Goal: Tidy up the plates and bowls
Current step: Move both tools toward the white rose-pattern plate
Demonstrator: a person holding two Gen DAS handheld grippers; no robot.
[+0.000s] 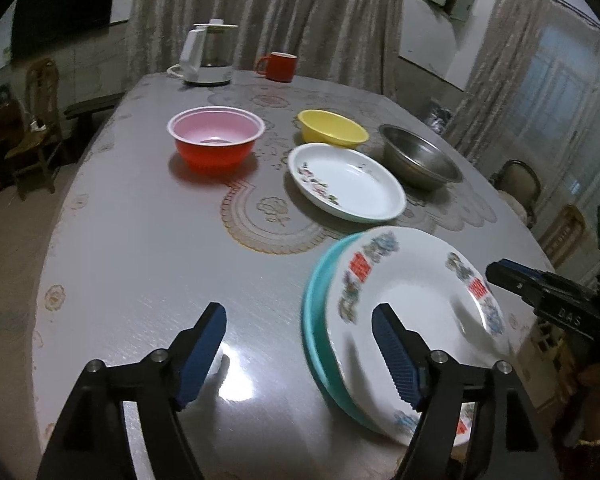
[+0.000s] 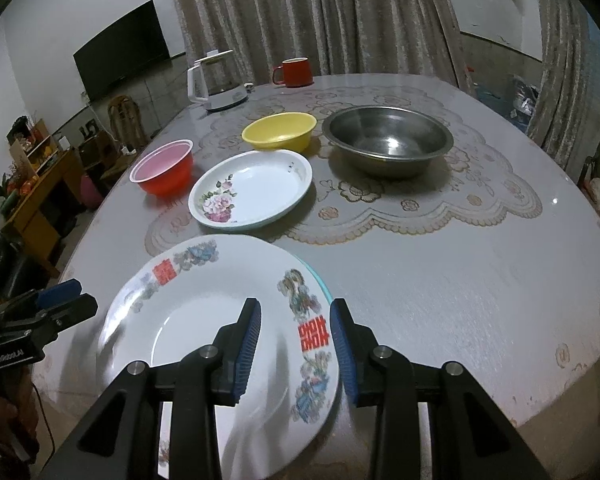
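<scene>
A white plate with red characters and a teal underside (image 1: 412, 312) (image 2: 204, 320) is tilted up at the table's near edge. My right gripper (image 2: 294, 344) straddles its right rim, with its jaws apart on either side; in the left wrist view it (image 1: 500, 276) shows at that rim. My left gripper (image 1: 300, 344) is open and empty, with its right finger (image 1: 392, 356) over the plate. A white floral plate (image 1: 346, 182) (image 2: 252, 188), a red bowl (image 1: 216, 140) (image 2: 164, 172), a yellow bowl (image 1: 332, 128) (image 2: 280, 131) and a steel bowl (image 1: 420, 158) (image 2: 388, 144) sit farther back.
A white kettle (image 1: 210, 54) (image 2: 216, 80) and a red mug (image 1: 278, 66) (image 2: 294, 72) stand at the table's far edge. A lace mat (image 2: 420, 208) lies under the dishes. Chairs stand beside the table (image 1: 140, 260).
</scene>
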